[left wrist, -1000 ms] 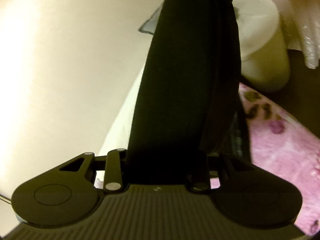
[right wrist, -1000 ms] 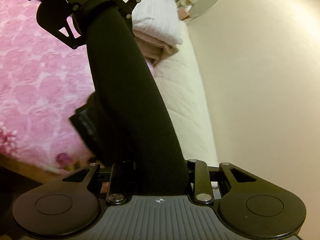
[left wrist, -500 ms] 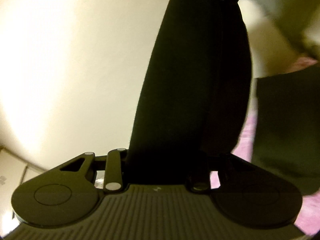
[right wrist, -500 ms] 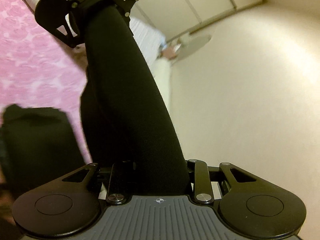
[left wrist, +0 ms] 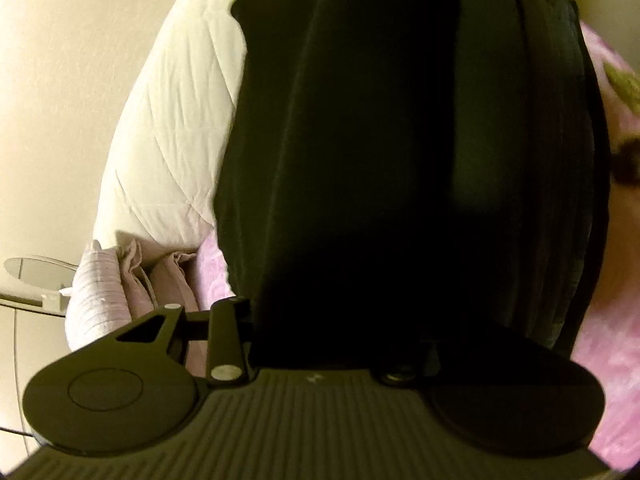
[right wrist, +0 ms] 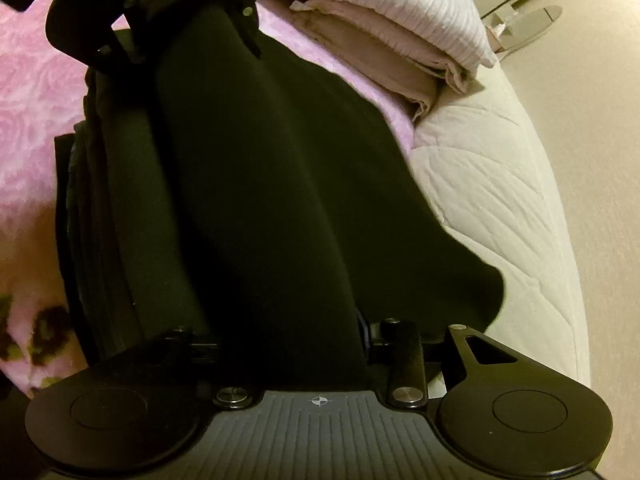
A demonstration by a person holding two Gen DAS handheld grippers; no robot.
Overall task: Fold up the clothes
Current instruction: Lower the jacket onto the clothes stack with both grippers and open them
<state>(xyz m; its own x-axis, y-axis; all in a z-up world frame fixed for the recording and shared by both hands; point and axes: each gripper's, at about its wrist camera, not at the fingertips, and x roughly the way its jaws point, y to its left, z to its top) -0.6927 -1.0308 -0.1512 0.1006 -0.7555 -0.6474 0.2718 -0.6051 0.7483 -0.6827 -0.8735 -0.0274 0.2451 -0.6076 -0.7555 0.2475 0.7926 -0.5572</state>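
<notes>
- Left wrist view: black garment [left wrist: 380,160] no longer hanging high against the bare wall as a moment earlier; now lowered over the bed, lower part spreading across the pink blanket [left wrist: 608,344], one corner reaching onto the white quilt [left wrist: 172,128].
- Right wrist view: same cloth stretched from right gripper [right wrist: 308,340] up to left gripper [right wrist: 188,12], sagging onto the bedding between them.
- Both pairs of jaws easing apart, cloth between them and apparently pinched for now.
- Likely meaning: lay-down nearly done, release close, smoothing and folding yet to come.
- Folded linens [right wrist: 380,16] stacked near the quilt's edge, just beside the garment.
- Containers: none visible, so nothing to report inside any.
</notes>
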